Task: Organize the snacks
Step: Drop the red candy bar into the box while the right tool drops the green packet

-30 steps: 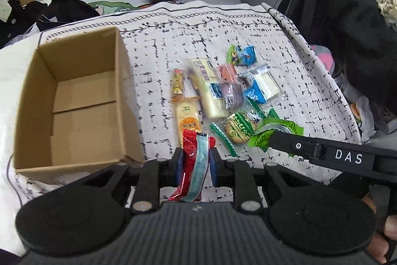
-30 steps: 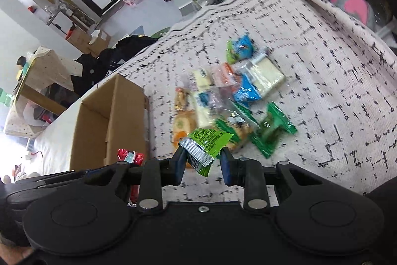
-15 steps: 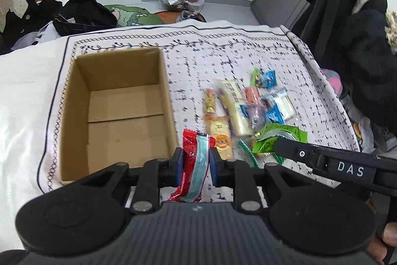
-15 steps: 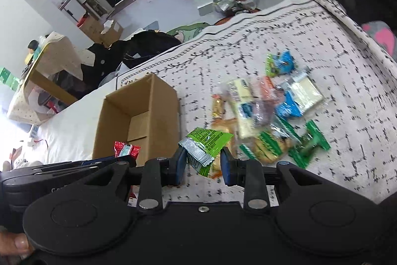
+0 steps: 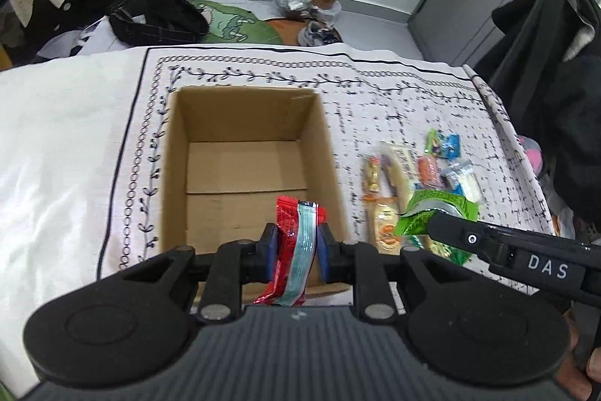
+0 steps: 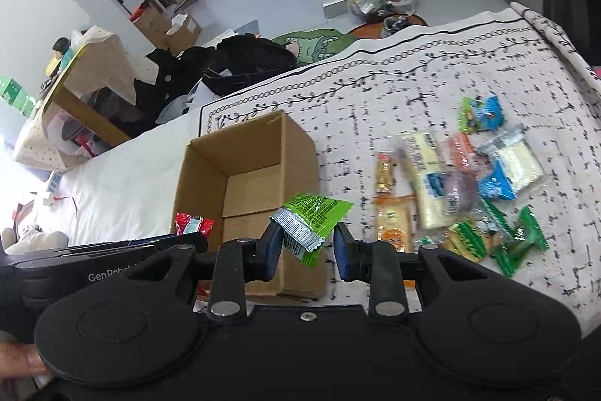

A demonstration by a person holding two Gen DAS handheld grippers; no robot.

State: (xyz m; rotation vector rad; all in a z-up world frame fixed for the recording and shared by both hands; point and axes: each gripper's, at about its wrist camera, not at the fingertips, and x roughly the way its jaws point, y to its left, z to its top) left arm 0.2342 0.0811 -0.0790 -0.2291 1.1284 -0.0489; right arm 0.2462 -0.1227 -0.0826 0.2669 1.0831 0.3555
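The red and light-blue snack packet (image 5: 296, 243) stood upright, pinched between the blue pads of the left gripper (image 5: 296, 247), whose jaws were pressed onto both its sides; it hung above the near wall of the open cardboard box (image 5: 246, 117), at about 6 o'clock of the box opening. In the right wrist view the same packet (image 6: 193, 224) showed at 9 o'clock of the box (image 6: 296, 145), beside the left gripper's black body. The green snack packet (image 6: 313, 218), with a crimped silver end, sat in the right gripper (image 6: 308, 252); its left pad touched the silver end, while a gap showed at the right pad, so whether the jaws truly clamped it I cannot tell. From the left wrist view the green packet (image 5: 437, 211) lay at 3 o'clock of the box, at the tip of the right gripper (image 5: 443, 228). The box floor was bare cardboard. The remaining snacks (image 6: 462, 190) lay in a loose pile at 3 o'clock of the box on the white patterned cloth (image 6: 394, 100), touching one another
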